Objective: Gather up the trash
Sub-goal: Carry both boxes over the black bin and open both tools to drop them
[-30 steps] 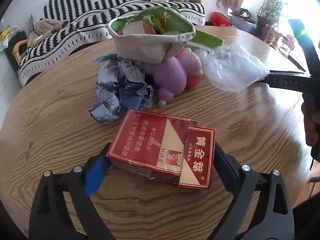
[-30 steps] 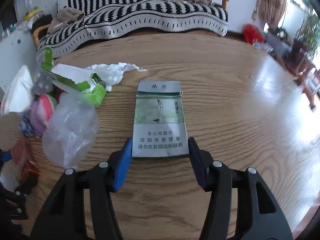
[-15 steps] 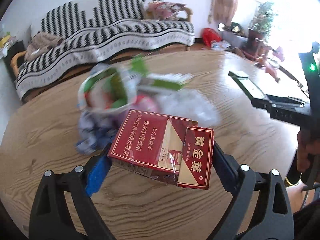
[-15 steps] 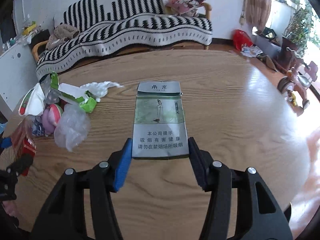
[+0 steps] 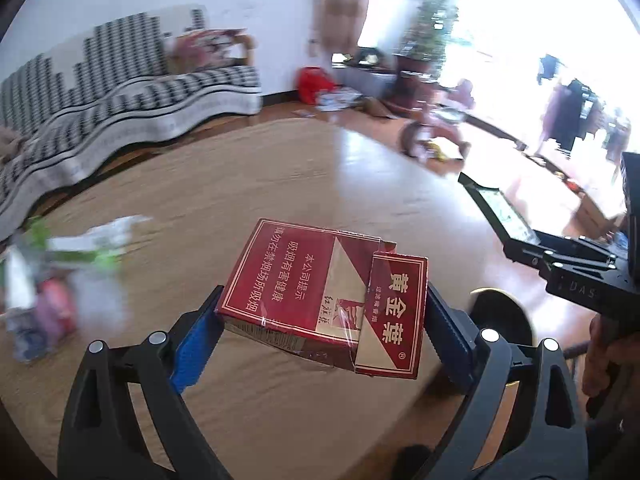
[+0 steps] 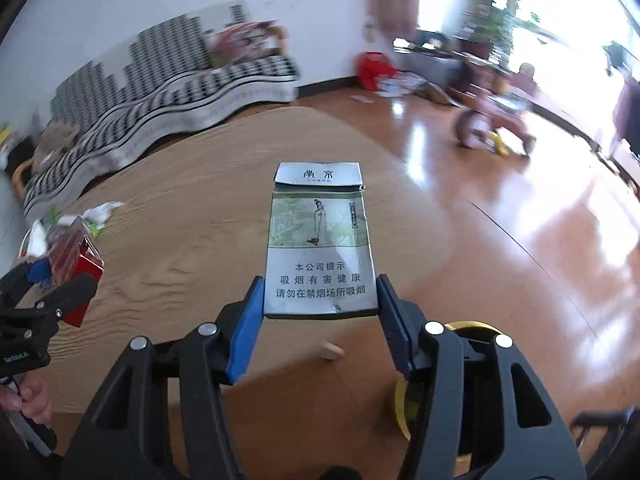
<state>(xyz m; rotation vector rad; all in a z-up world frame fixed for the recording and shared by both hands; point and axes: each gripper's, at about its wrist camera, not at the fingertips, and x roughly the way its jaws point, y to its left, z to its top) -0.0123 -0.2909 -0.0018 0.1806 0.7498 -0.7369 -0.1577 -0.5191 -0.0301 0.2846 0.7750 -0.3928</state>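
Note:
My left gripper [image 5: 320, 320] is shut on a red cigarette pack [image 5: 320, 288] and holds it in the air above the round wooden table [image 5: 248, 168]. My right gripper [image 6: 318, 300] is shut on a grey-green cigarette pack [image 6: 320, 240], lifted past the table's right edge. The left gripper with the red pack [image 6: 76, 260] shows at the left of the right wrist view. The right gripper [image 5: 560, 256] shows at the right of the left wrist view. A blurred pile of trash [image 5: 60, 276] lies on the table at the left.
A black bin with a gold rim [image 6: 404, 396] stands on the floor below the right gripper, also in the left wrist view [image 5: 500, 320]. A striped sofa [image 5: 100, 108] runs behind the table. A child's tricycle [image 6: 496, 124] stands on the shiny floor at the right.
Both grippers have lifted their cigarette packs off the table and swung to the right, away from the trash pile, toward the table's right edge and the bin.

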